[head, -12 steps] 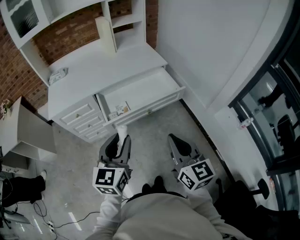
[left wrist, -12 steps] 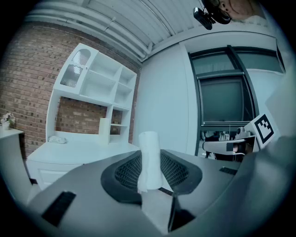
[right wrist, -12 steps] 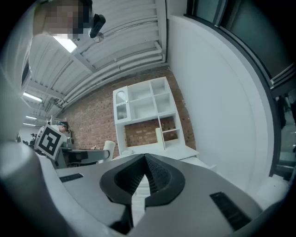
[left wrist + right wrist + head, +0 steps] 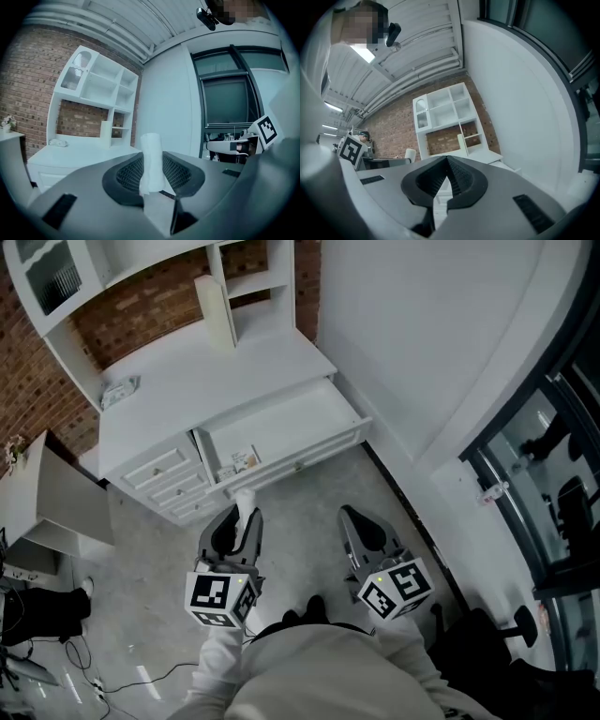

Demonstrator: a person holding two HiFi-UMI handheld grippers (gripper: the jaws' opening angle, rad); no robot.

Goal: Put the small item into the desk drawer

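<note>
A small white rolled item [image 4: 151, 161] stands upright between the jaws of my left gripper [image 4: 152, 174], which is shut on it. From the head view, the left gripper [image 4: 242, 510] hangs over the floor just in front of the open desk drawer [image 4: 298, 418], with the white item [image 4: 244, 497] sticking out of its tip. My right gripper [image 4: 352, 517] is beside it on the right, at the same distance from the drawer. Its jaws [image 4: 447, 161] meet at the tips with nothing between them.
Small cards [image 4: 240, 461] lie in the drawer's front left corner. The white desk [image 4: 216, 371] carries a tall white box [image 4: 214, 307] and a small packet [image 4: 118, 390], under a white shelf unit [image 4: 56, 277]. A cabinet [image 4: 58, 502] stands at left and a curved white wall [image 4: 441, 352] at right.
</note>
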